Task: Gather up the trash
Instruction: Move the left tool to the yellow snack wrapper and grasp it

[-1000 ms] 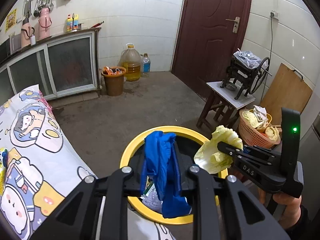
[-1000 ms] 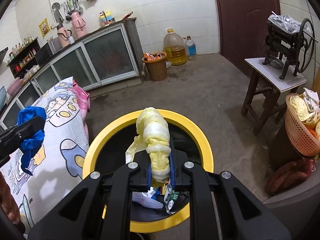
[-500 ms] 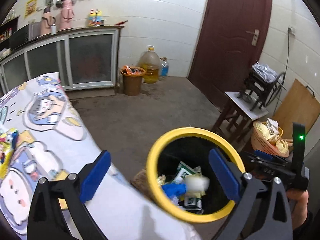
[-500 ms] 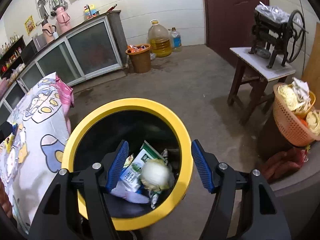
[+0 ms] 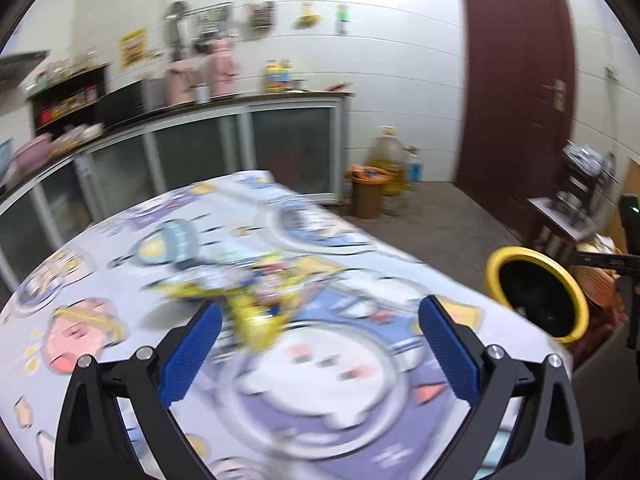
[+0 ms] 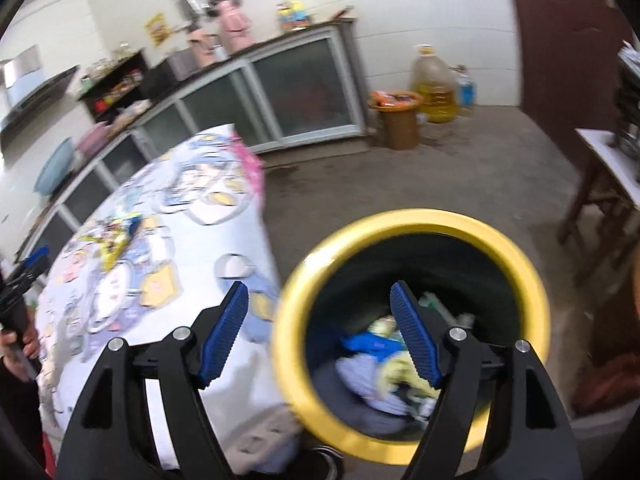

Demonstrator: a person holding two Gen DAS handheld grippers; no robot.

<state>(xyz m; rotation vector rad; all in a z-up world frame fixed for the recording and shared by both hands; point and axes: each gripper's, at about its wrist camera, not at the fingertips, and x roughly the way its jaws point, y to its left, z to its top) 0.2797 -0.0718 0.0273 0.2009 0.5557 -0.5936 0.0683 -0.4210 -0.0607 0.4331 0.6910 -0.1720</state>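
A yellow-rimmed black trash bin (image 6: 412, 220) stands beside the table; it also shows in the left wrist view (image 5: 576, 304). Inside lie a blue cloth (image 6: 368, 342), a pale cabbage piece (image 6: 400, 372) and packets. My right gripper (image 6: 320, 336) is open and empty over the bin's left rim. My left gripper (image 5: 320, 344) is open and empty above the cartoon-print tablecloth (image 5: 328, 380), facing a blurred pile of yellow wrappers (image 5: 248, 300). The wrappers also show in the right wrist view (image 6: 114, 236).
A glass-front cabinet (image 5: 240, 140) lines the far wall. A brown bucket (image 6: 398, 120) and an oil jug (image 6: 434, 84) stand near the dark red door (image 5: 516, 80). A small wooden table (image 6: 608, 184) and an orange basket (image 5: 600, 280) are to the right.
Both grippers opened and dropped the blue cloth and cabbage into the bin. The left gripper has swung left over the table towards the wrappers; the right has shifted left over the bin rim.
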